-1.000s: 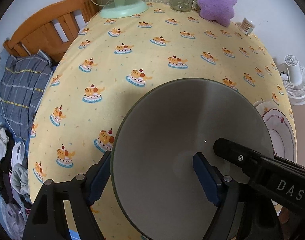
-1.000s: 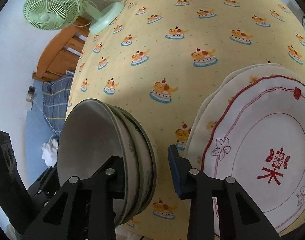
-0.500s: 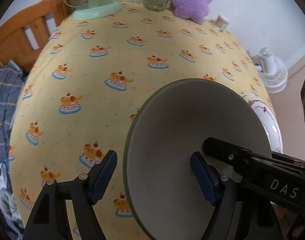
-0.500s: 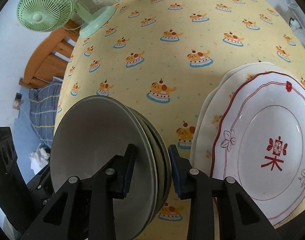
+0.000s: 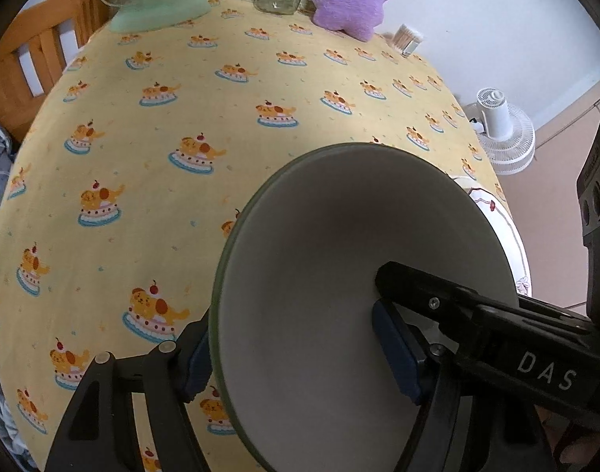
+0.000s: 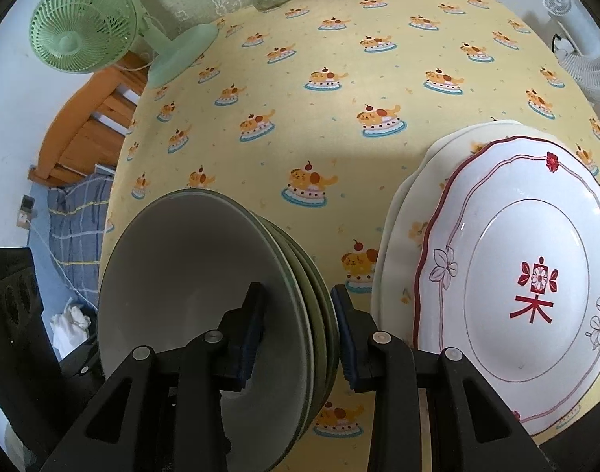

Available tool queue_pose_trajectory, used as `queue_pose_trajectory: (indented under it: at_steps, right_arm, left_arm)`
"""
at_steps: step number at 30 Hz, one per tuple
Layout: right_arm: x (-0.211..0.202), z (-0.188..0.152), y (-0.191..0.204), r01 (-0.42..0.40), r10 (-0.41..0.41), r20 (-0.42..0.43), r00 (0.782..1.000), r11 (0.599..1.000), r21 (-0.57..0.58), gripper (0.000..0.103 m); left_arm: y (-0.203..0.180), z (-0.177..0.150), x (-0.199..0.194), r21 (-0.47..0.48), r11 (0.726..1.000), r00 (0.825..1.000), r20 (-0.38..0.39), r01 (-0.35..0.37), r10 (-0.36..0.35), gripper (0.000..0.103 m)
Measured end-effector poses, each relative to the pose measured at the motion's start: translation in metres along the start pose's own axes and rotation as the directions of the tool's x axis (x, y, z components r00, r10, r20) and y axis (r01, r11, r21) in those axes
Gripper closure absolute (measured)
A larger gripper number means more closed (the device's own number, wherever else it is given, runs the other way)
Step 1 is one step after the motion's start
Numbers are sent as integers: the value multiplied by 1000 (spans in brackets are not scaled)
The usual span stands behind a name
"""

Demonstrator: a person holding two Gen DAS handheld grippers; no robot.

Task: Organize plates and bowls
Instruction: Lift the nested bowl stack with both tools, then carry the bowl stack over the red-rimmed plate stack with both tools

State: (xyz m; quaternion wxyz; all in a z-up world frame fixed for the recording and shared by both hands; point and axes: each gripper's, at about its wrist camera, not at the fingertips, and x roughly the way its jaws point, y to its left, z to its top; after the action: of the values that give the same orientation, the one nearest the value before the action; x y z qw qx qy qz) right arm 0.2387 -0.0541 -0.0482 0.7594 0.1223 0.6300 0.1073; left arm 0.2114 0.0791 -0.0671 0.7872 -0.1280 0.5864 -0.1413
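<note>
On the left, the left tongs (image 5: 296, 350) straddle the near wall of a stack of grey-white ceramic bowls with dull green rims (image 5: 359, 275), one blue pad outside and one inside. A second ago the outer pad stood clear of the rim. Now the jaws are closing and that pad lies just beside the rim, though real pressure cannot be told. The stack sits tilted at the near edge of the tabletop, on the yellow tablecloth printed with puppy cakes (image 5: 221, 118).

The right tongs (image 6: 300, 326) stay narrowly set, clamped on the stack's right-hand wall, and have kept that grip throughout. The bowls have tipped a little meanwhile. This looks like a two-handed hold forming, probably to lift or square the nest.

Further right lie the stacked white plates, the top one red-trimmed with flowers (image 6: 528, 275), untouched.
</note>
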Motion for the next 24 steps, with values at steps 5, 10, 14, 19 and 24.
queue_pose_trajectory:
  at_steps: [5,10,14,19,24]
  right_arm:
    - [2,1,5,13,-13,-17,1000,999,-33,61]
    - [3,3,6,12,-13,-36,999,999,-34,60]
    - [2,0,5,11,-12,-46,999,1000,-20,60]
    - [0,-7,4,11,-9,-67,998,1000,19,60]
    - [-9,-16,6,23,-20,-58,998,998,55,60]
  left_arm:
    - [-4,-1,1,-1,1000,999,-24,31,-31,32]
    - [-5,-2,1,-16,1000,999,-31,18,-18,32]
    - [-5,-4,0,-15,1000,999,-44,17,-17,33]
    - [-6,-11,-4,-15,1000,997,-70,19,-20,33]
    - [-8,-15,-11,13,999,997,-73,34,-33,33]
